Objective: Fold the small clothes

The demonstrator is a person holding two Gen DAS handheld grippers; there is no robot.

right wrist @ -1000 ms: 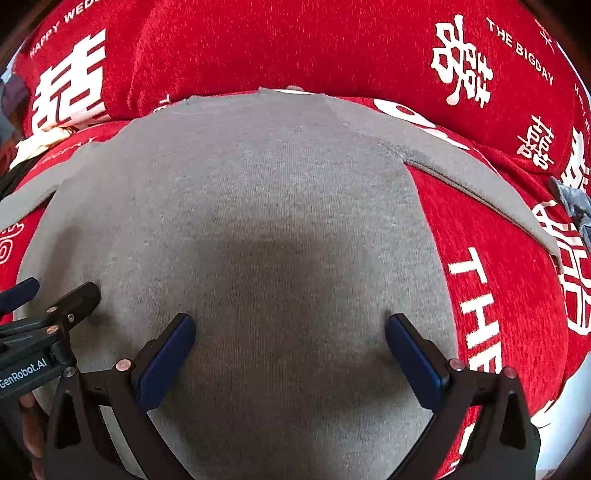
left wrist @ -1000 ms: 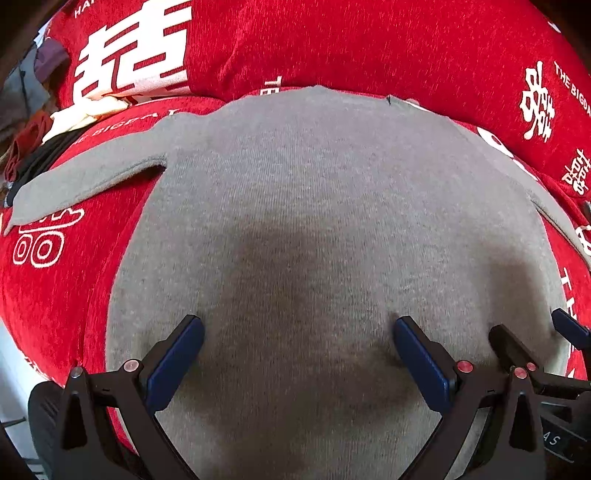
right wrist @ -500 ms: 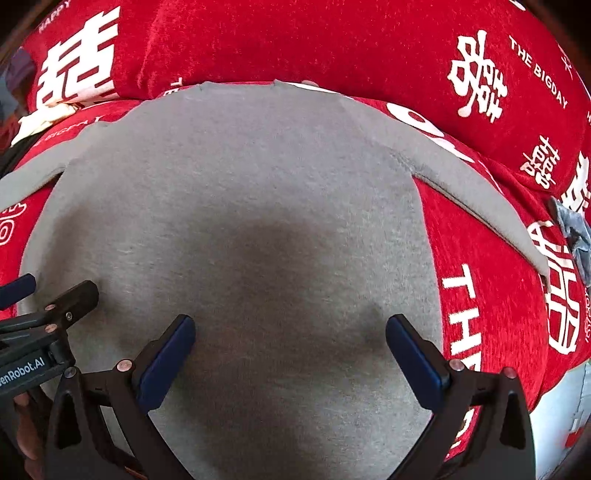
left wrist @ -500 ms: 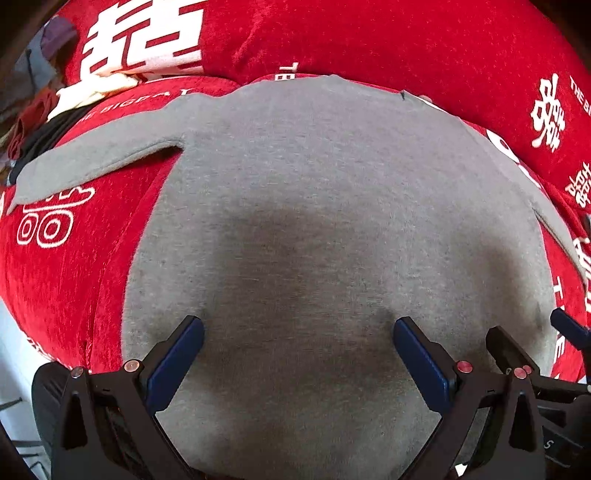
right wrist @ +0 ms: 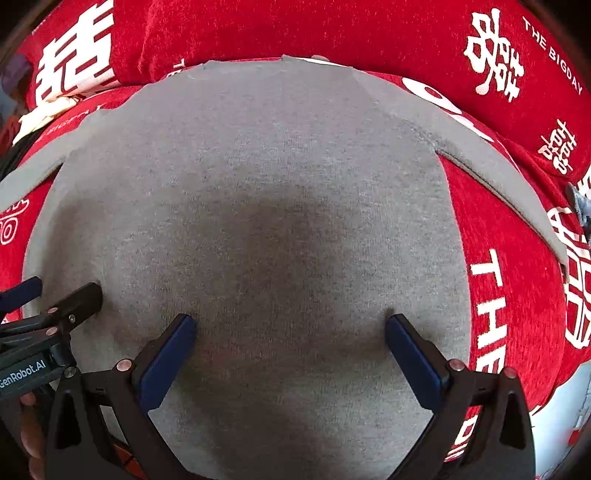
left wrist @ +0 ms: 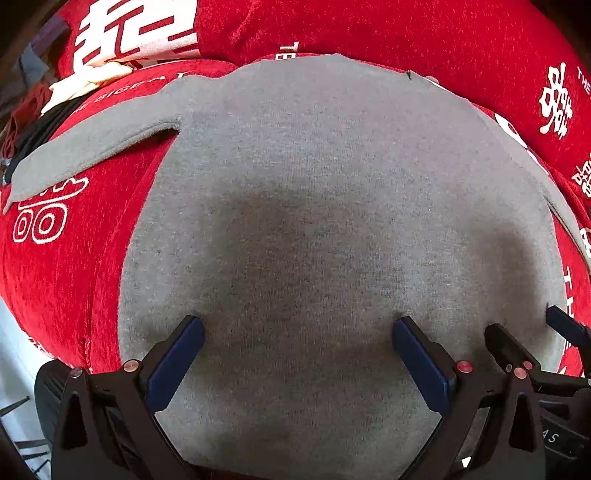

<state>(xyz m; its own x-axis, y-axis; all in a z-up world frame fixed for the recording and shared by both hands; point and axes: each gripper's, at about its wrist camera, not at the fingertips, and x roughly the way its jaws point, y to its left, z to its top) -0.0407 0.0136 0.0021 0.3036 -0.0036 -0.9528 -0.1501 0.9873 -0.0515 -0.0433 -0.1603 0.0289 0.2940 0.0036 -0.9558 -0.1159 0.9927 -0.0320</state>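
Shirt [left wrist: 332, 221] flat under both | left gripper [left wrist: 298, 330] wide open, empty | right gripper [right wrist: 290, 328] wide open, empty

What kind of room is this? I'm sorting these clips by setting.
Probably a home, a bedroom or living room. The grey top lies spread on a red plush cover printed with wedding characters, a matching cushion behind it, and loose clothes heaped at the far left.

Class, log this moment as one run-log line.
top: flat on red cover | left hand-held gripper: open, above hem | right hand-held gripper: open, above hem | fold: not begun
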